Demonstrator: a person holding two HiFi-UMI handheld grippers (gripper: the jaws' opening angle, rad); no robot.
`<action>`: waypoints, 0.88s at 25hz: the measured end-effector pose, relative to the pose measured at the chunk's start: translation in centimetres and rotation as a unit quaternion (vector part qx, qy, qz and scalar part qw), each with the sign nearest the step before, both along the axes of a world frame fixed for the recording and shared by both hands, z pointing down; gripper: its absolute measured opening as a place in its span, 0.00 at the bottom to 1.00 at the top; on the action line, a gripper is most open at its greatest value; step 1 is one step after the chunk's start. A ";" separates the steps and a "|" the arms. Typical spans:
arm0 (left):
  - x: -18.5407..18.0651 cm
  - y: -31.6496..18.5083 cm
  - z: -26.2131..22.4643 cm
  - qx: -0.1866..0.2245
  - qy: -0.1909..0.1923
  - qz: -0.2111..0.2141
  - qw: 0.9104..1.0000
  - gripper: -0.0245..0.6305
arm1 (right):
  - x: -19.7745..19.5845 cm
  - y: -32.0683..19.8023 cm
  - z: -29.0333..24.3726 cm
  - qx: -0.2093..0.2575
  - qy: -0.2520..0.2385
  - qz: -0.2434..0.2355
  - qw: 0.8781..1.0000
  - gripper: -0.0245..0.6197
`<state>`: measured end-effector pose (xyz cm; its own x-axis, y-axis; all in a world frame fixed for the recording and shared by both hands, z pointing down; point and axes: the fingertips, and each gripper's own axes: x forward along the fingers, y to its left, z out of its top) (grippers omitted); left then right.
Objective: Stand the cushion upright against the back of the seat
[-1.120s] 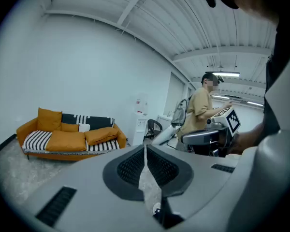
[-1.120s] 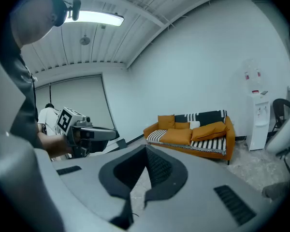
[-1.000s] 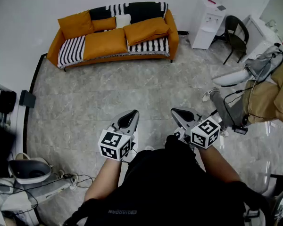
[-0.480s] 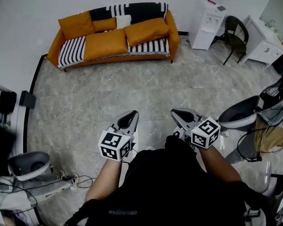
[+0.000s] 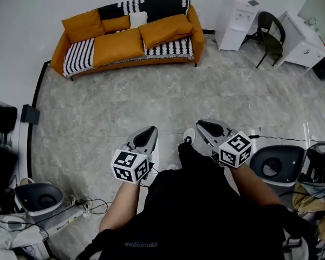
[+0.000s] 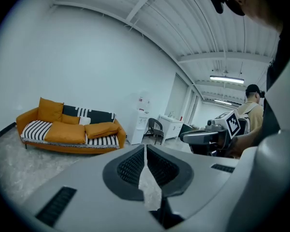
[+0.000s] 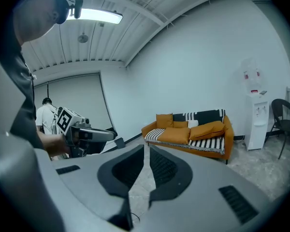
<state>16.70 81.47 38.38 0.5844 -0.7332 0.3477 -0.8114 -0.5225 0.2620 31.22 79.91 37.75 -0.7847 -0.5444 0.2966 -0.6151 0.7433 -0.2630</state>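
Note:
An orange sofa (image 5: 189,28) with a black-and-white striped throw stands against the far wall, well away from both grippers. Two large orange cushions lie on its seat: one flat at left (image 5: 117,46), one slanted at right (image 5: 165,30). A third orange cushion (image 5: 84,25) stands upright at the sofa's left end. My left gripper (image 5: 149,132) is shut and empty, aimed across the floor. My right gripper (image 5: 208,128) is beside it; its jaws are opening by a hair, nothing between them. The sofa (image 6: 70,129) shows far off in the left gripper view, and the sofa (image 7: 191,132) likewise in the right.
A white water dispenser (image 5: 235,20), a black chair (image 5: 271,34) and a white desk (image 5: 303,42) stand right of the sofa. Round wheeled bases sit at right (image 5: 276,167) and lower left (image 5: 35,196), with cables on the floor. A person (image 6: 253,108) stands behind.
The seated person at the right edge has gone from view, and a round wheeled base has come in there. The sofa sits slightly higher in the picture. Both grippers stayed put.

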 end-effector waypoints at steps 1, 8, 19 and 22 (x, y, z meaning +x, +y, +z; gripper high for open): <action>0.4 -0.2 0.4 0.001 -0.001 0.001 1.000 0.08 | 0.3 -0.3 0.5 0.000 0.000 0.000 1.000 0.10; 0.6 -3.5 2.2 -0.008 -0.012 0.008 1.000 0.08 | -0.1 -4.1 2.5 -0.008 -0.012 0.002 1.000 0.10; 0.6 -18.0 -1.1 -0.012 0.001 -0.001 1.000 0.08 | 0.5 -18.9 0.2 -0.019 -0.032 0.016 0.999 0.10; 0.7 -21.6 -2.1 -0.011 -0.002 -0.004 1.000 0.08 | 0.5 -22.6 -1.0 -0.017 -0.037 0.011 0.999 0.10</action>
